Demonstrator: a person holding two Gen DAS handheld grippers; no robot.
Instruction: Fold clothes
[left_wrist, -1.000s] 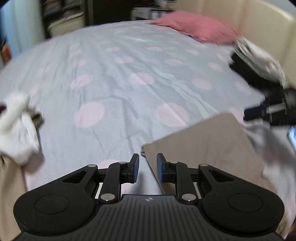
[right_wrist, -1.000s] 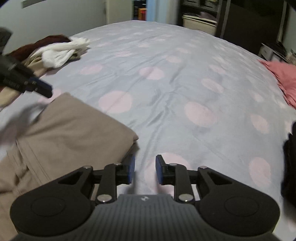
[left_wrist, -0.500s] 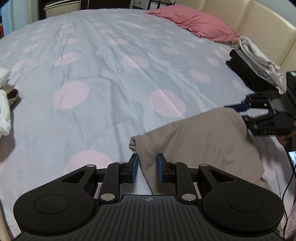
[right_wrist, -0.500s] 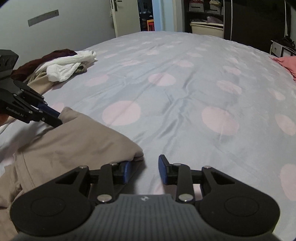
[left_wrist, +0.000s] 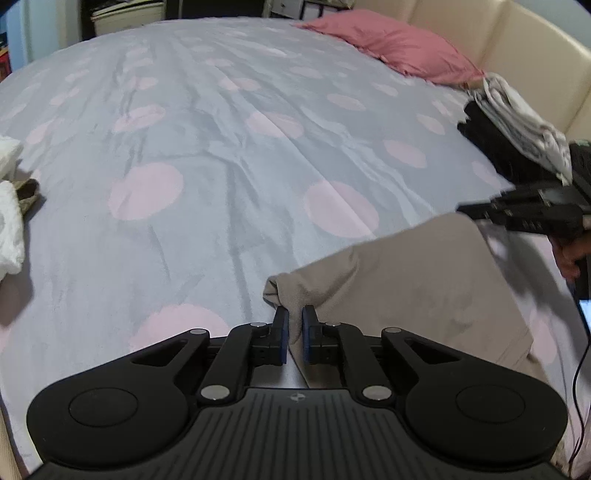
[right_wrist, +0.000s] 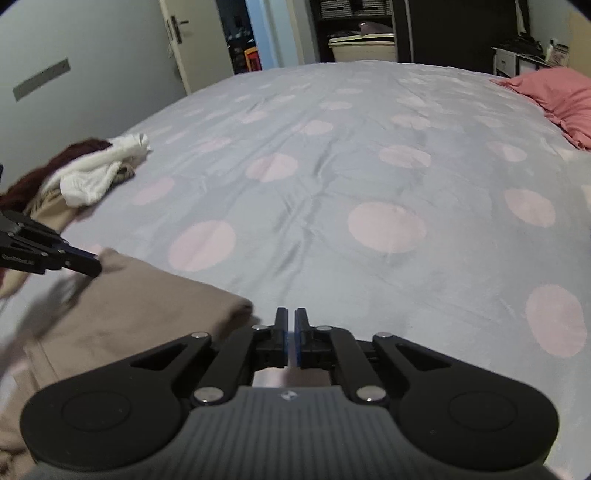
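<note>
A tan garment (left_wrist: 424, 288) lies flat at the near edge of the bed, on a grey sheet (left_wrist: 240, 147) with pink dots. My left gripper (left_wrist: 294, 325) is closing on the garment's near left corner, and the cloth bunches up between its blue pads. In the right wrist view the same garment (right_wrist: 129, 302) lies to the left. My right gripper (right_wrist: 290, 325) is closing beside the garment's other corner; only a thin slit remains and no cloth shows in it. The right gripper (left_wrist: 469, 212) is blurred in the left wrist view. The left gripper (right_wrist: 85, 264) also appears in the right wrist view.
A pink pillow (left_wrist: 399, 51) lies by the cream headboard (left_wrist: 517, 55). Folded black and white clothes (left_wrist: 517, 125) are stacked at the right. A loose pile with a white garment (right_wrist: 99, 173) sits at the left. A person's hand (left_wrist: 572, 254) holds the right gripper.
Both grippers' jaws have narrowed. The left one now pinches the garment's corner. The right gripper has slid right, off the corner that was at its left finger.
</note>
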